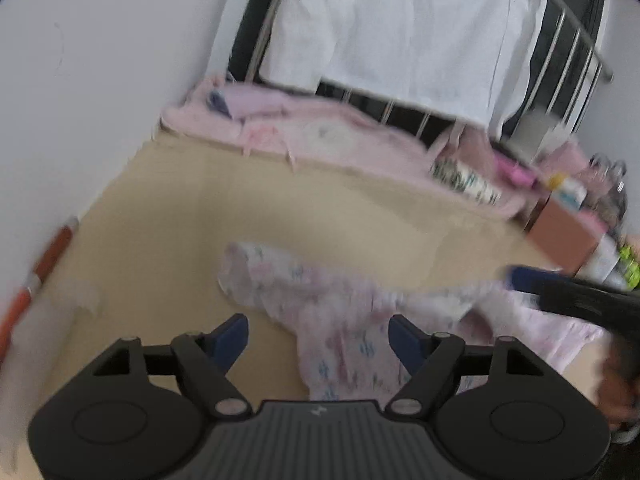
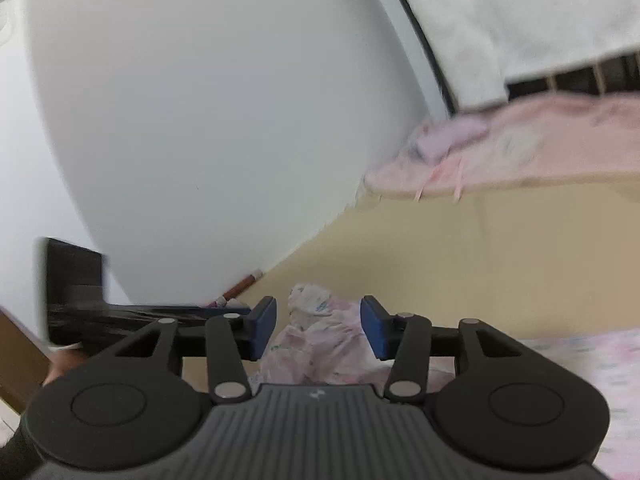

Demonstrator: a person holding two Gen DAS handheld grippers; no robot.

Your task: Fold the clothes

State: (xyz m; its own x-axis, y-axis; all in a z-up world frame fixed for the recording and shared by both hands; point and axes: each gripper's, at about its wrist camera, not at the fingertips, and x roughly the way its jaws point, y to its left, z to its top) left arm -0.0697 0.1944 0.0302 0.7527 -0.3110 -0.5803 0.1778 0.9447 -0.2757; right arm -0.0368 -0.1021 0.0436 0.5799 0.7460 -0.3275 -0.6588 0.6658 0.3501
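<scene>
A crumpled pink garment with a small blue and pink print (image 1: 340,320) lies on the beige bed surface (image 1: 240,208). My left gripper (image 1: 318,332) is open above its near edge, jaws wide apart, nothing between them. My right gripper (image 2: 318,328) is open too, hovering over the same garment (image 2: 316,336), which bunches up between and below its blue pads (image 2: 262,328). The right gripper also shows in the left wrist view (image 1: 560,296), at the garment's right end. The left gripper shows in the right wrist view (image 2: 120,316) at the left.
A pink blanket (image 1: 320,136) is heaped along the far edge under a metal bed rail (image 1: 560,60) draped with a white sheet (image 1: 400,28). A white wall (image 1: 100,80) borders the left. A brown box (image 1: 560,236) and bottles stand at the right. An orange stick (image 1: 44,264) lies by the wall.
</scene>
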